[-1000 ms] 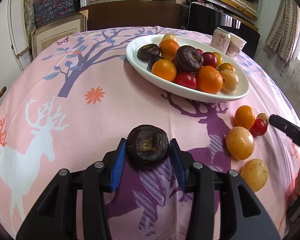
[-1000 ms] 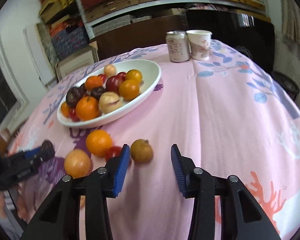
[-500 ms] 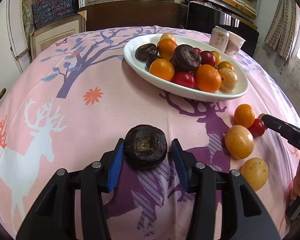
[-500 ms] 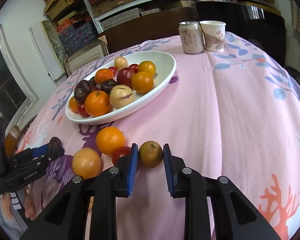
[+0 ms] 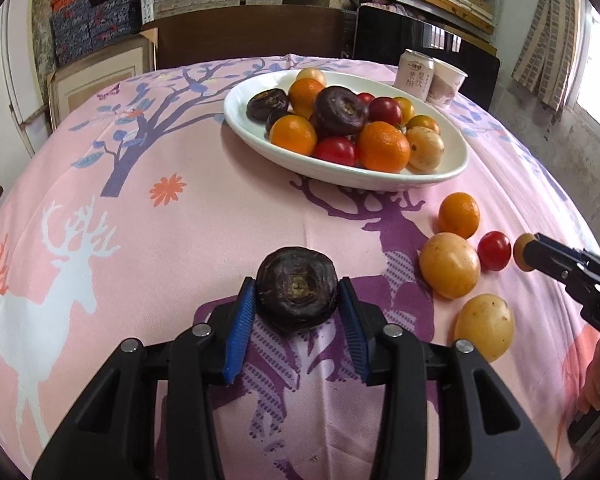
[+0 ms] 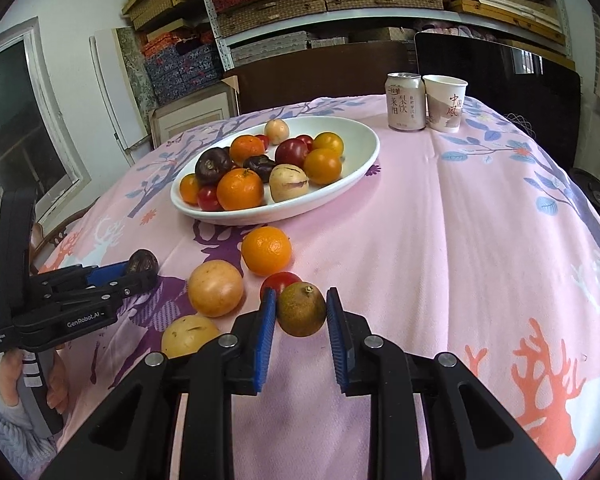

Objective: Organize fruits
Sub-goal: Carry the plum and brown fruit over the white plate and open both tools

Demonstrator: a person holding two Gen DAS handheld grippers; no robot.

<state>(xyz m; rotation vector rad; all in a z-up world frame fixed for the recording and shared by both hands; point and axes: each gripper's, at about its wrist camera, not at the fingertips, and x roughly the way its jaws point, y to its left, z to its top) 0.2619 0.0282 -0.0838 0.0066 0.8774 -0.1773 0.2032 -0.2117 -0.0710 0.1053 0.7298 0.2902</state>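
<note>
Left gripper (image 5: 297, 309) pinched a dark purple fruit (image 5: 297, 290) at lower center, right gripper (image 6: 301, 321) clamped a brownish-green fruit (image 6: 301, 309) low in its frame, loose orange (image 6: 266, 251) and tomato (image 6: 281, 282) behind, white bowl (image 6: 356, 164) of fruit farther up.

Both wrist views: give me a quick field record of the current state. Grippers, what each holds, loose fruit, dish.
left gripper: shut on dark purple fruit, at tablecloth level
right gripper: shut on brown-green fruit, low over the cloth
loose fruit: orange, red tomato, two yellow fruits
white dish: piled with mixed fruit
behind dish: can, paper cup
</note>
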